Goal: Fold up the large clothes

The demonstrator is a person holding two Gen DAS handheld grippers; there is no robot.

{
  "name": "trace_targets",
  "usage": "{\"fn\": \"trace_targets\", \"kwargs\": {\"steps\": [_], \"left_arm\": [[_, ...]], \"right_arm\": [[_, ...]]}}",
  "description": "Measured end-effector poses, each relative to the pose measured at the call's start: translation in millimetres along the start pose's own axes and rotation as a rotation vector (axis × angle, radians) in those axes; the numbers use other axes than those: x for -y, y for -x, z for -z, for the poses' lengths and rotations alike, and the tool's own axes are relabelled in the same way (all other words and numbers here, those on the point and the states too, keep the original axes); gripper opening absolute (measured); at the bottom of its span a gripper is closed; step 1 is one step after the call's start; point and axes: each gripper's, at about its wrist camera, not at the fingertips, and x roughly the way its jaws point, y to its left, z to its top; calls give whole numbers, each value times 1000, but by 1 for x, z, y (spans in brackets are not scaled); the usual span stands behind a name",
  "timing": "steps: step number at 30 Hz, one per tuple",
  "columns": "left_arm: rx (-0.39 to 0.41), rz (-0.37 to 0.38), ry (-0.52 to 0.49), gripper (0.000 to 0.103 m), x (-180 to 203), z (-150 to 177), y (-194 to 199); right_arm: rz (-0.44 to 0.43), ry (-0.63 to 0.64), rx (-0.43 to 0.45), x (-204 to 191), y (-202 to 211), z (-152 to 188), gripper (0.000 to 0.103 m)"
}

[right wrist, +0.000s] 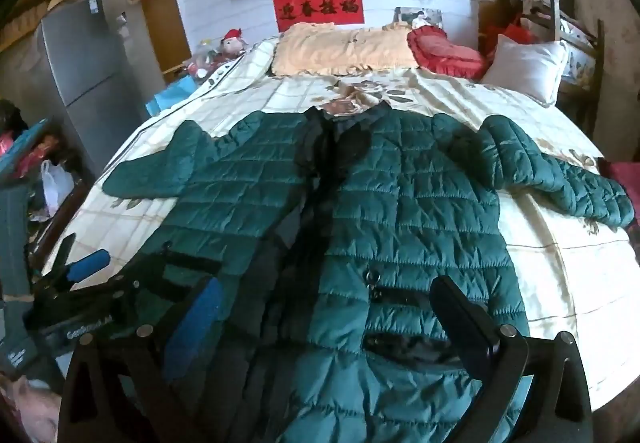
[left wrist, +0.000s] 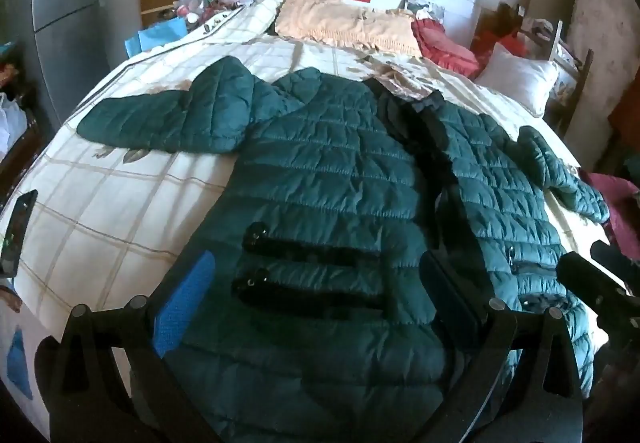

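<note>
A dark green quilted puffer jacket (left wrist: 328,179) lies front up on the bed, open down the middle, both sleeves spread out; it also shows in the right wrist view (right wrist: 400,203). My left gripper (left wrist: 316,283) hovers open over the jacket's left front panel near its two black zip pockets (left wrist: 316,275). My right gripper (right wrist: 324,307) hovers open over the right front panel and the pocket (right wrist: 404,299). Neither holds anything. The left gripper's body shows at the left of the right wrist view (right wrist: 88,275).
The bed (left wrist: 100,195) has a cream checked cover. Pillows lie at its head: peach (right wrist: 344,47), red (right wrist: 444,51), white (right wrist: 524,67). A phone (left wrist: 18,231) lies at the bed's left edge. A grey fridge (right wrist: 92,75) and clutter stand to the left.
</note>
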Motion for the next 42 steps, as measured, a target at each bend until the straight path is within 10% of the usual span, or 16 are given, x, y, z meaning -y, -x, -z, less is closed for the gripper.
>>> {"fn": "trace_targets", "kwargs": {"steps": [42], "left_arm": [[46,-24,-30,102,7,5,0]], "right_arm": [[109,7,19,2,-21,6,103]]}}
